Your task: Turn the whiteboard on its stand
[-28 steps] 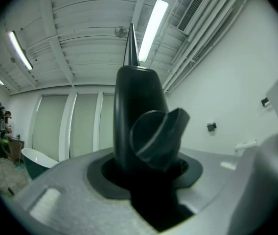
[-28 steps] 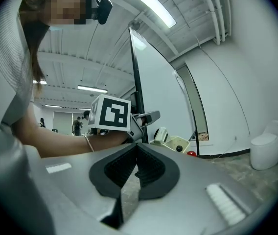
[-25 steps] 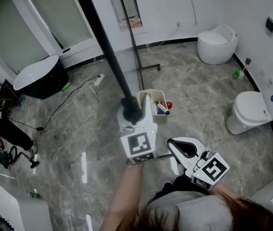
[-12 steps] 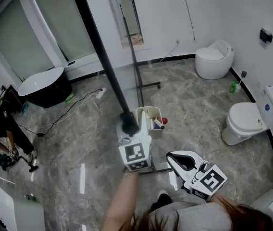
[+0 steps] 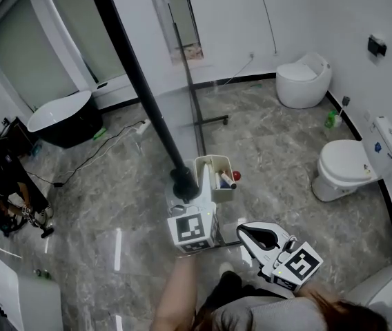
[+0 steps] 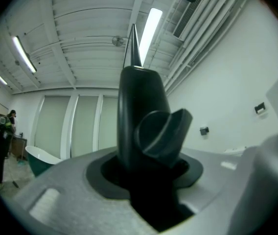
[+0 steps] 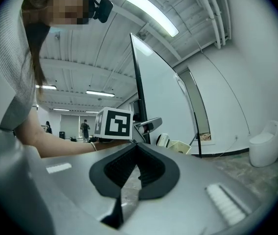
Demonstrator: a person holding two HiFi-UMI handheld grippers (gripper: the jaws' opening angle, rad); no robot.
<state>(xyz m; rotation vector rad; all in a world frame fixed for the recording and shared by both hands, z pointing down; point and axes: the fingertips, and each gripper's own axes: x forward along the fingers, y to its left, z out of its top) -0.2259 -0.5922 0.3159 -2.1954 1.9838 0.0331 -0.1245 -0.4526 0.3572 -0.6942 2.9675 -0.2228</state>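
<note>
A whiteboard (image 5: 139, 87) stands upright on a grey marble floor (image 5: 279, 136). In the head view its black side edge cuts a dark diagonal from the upper left of the frame down to the centre, thicker at the top. In the right gripper view the board's long axis is close to vertical, leaning slightly to the left at the top. Its white face is turned to the right of that frame and its black edge faces the camera. The left gripper (image 5: 186, 187), just below centre in the head view, meets the lower end of that edge. Its own view shows the black frame post and a round black knob (image 6: 161, 131) filling the gap between the jaws. The jaws are about half spread, wrapped around the post, and easing apart at this moment. The right gripper (image 5: 244, 229) hangs at lower right of the head view, clear of the board. Its jaw tips are drawn together with nothing between them. A cream bin (image 5: 206, 163) holding markers sits just right of the left gripper. Two white toilets (image 5: 344, 164) line the right wall, and a black bathtub (image 5: 61, 119) lies at the left.
</note>
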